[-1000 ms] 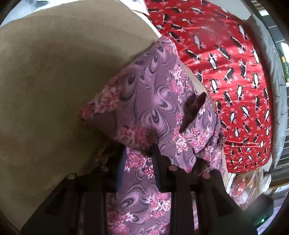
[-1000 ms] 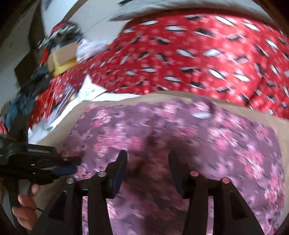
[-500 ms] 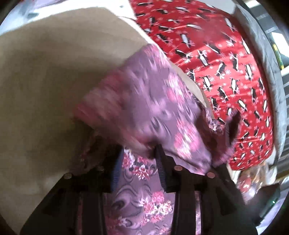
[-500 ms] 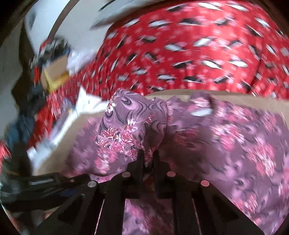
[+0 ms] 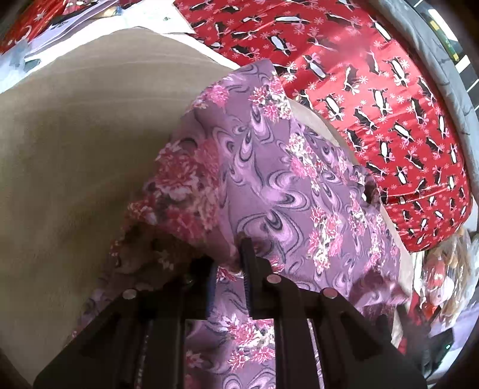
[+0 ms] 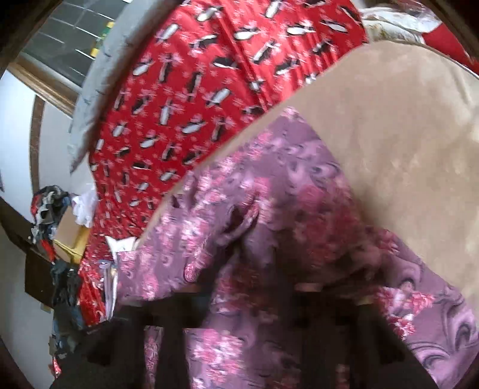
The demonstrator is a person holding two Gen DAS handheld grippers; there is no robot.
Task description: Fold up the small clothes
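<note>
A purple garment with pink flowers point(image 5: 284, 185) lies on a tan surface point(image 5: 74, 149). My left gripper point(image 5: 229, 260) is shut on a fold of the garment and holds it lifted over the lower layer. In the right wrist view the garment point(image 6: 269, 209) is blurred and drapes over my right gripper point(image 6: 254, 287), hiding its fingertips; cloth runs between the fingers, which look shut on it. A flap of cloth is raised ahead of the right gripper.
A red cloth with penguins point(image 5: 374, 89) lies beyond the tan surface point(image 6: 404, 134) and also shows in the right wrist view point(image 6: 194, 89). White papers point(image 5: 89, 18) lie at the far edge. A cardboard box point(image 6: 70, 236) and heaped clothes point(image 6: 48, 206) sit at the left.
The right gripper closed on the garment, lifted a fold and swung to the right. The left gripper stayed shut on the cloth and carried its fold further over the garment.
</note>
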